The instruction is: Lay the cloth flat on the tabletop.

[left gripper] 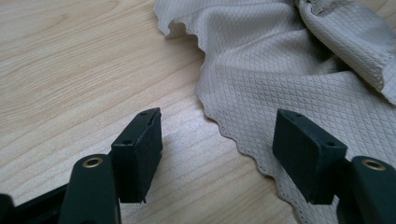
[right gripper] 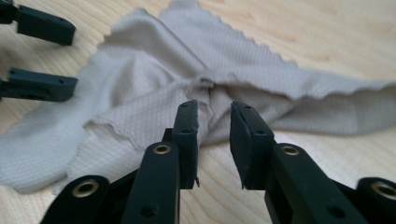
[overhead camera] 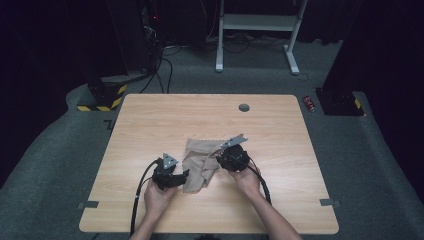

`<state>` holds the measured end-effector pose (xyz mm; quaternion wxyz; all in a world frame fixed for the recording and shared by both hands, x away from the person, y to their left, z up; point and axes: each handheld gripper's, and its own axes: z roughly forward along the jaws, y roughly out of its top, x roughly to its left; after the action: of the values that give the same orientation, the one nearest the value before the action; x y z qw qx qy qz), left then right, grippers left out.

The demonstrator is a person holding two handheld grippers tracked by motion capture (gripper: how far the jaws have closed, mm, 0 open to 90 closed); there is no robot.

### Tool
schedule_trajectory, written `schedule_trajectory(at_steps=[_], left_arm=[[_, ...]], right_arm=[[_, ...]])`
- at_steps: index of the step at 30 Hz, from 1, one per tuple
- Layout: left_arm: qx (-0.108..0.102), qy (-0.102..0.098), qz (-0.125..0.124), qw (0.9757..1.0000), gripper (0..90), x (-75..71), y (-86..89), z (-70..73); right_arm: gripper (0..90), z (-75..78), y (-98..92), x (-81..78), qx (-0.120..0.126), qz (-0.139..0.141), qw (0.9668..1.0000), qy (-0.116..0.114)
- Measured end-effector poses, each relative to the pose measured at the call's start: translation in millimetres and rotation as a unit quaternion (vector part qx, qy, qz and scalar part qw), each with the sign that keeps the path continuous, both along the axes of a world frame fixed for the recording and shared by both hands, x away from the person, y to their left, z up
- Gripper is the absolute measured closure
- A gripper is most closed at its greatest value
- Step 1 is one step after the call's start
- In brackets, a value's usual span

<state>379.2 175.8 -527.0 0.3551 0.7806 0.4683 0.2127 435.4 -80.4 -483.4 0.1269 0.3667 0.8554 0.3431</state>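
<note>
Cloth [right gripper: 154, 88] just beyond right gripper [right gripper: 214, 140] fingertips

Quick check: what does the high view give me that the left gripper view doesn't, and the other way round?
High view alone: both hands, the right tool at the cloth's right side, the whole table, the floor and a white stand behind. Left gripper view alone: the cloth's scalloped edge and diamond weave, with that edge running between the left tool's open jaws. Both: the beige cloth crumpled on the wooden tabletop.
</note>
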Motion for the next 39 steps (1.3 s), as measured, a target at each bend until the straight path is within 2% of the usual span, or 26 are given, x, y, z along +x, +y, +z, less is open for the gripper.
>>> schedule_trajectory(at_steps=[3,6,7,10,13,20,24,29,34,39], left_arm=[[0.0,0.0,0.0,1.0,33.3,0.0,0.0,0.0],[0.0,0.0,0.0,1.0,33.2,0.0,-0.1,0.0],[0.0,0.0,0.0,1.0,33.2,0.0,0.0,0.0],[0.0,0.0,0.0,1.0,33.2,0.0,0.0,0.0],[0.0,0.0,0.0,1.0,33.2,0.0,0.0,0.0],[-0.001,0.0,0.001,1.0,33.1,-0.1,-0.1,0.0],[0.0,0.0,0.001,1.0,33.1,0.0,0.0,0.0],[-0.001,0.0,0.001,1.0,33.0,0.0,-0.1,0.0],[-0.001,0.0,0.001,1.0,33.0,0.0,-0.1,-0.1],[0.001,0.0,0.0,1.0,33.0,0.0,0.1,0.0]], right_arm=[[70.0,-9.3,1.7,2.5,0.018,-0.003,0.9997,0.017],[71.2,-17.0,6.7,5.9,0.013,-0.005,0.9995,0.03],[75.5,-19.1,7.7,6.4,0.014,-0.007,0.9993,0.033],[87.9,-19.7,8.6,3.7,0.007,-0.001,0.9997,0.025],[89.3,-14.5,6.4,-2.0,0.001,0.01,0.9999,0.007],[89.6,-1.8,-5.8,-17.7,-0.015,0.011,0.9998,-0.009],[89.6,-1.7,-21.2,-34.1,-0.023,0.004,0.9996,-0.014],[89.6,-4.7,-51.9,-53.8,-0.027,-0.018,0.9994,-0.014],[89.6,-6.9,-82.1,-68.5,-0.022,-0.041,0.9989,-0.002],[89.6,-13.0,-101.3,-76.7,-0.026,-0.064,0.9976,0.008]])
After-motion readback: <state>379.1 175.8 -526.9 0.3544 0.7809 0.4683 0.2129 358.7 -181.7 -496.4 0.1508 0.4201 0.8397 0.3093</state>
